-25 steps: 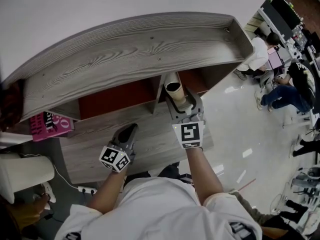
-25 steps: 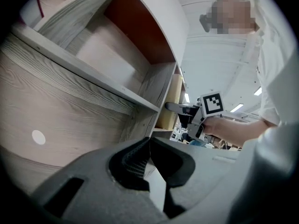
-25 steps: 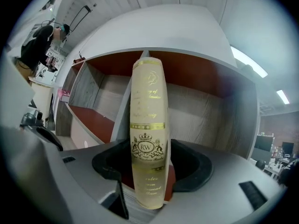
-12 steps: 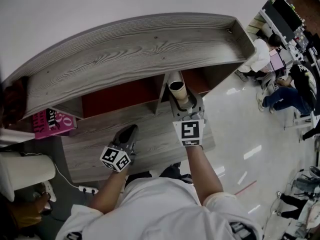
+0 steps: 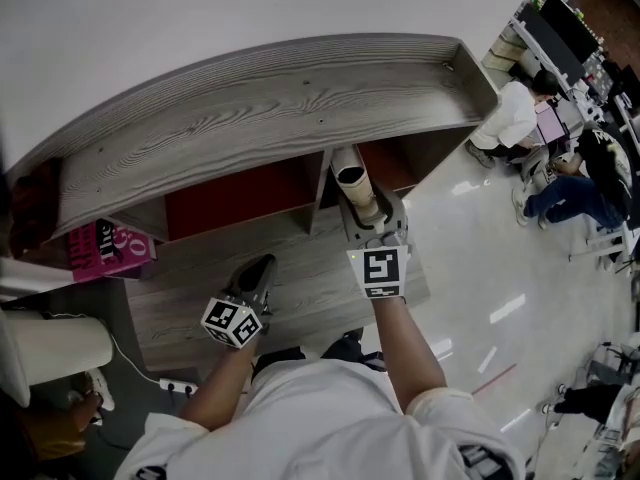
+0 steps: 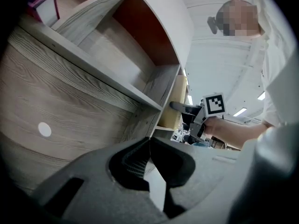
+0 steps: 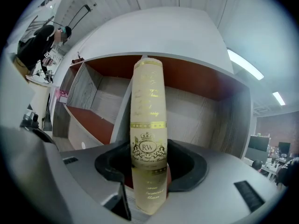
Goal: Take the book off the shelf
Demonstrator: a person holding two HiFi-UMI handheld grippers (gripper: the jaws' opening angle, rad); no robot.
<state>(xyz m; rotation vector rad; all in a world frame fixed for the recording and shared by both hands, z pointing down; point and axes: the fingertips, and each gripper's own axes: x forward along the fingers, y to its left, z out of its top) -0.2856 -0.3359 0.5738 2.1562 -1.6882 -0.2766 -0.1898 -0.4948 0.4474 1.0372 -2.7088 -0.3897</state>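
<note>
Change: right gripper jaws have just been closing round the book; otherwise we see neither hand shifted.
Book place: upright in the right bay of the shelf, just beside the divider, spine toward us.
Right claw: clenched on the book, pads on its two covers behind the spine.
Left claw: left gripper closed tip to tip, nothing in it, held before the left bay.
Handling (our judgement): stiff hardback, moderate weight; the glossy gilt spine is likely slippery.
Hold: we favour mid-spine, squeezing both covers, then drawing it straight out, level.
</note>
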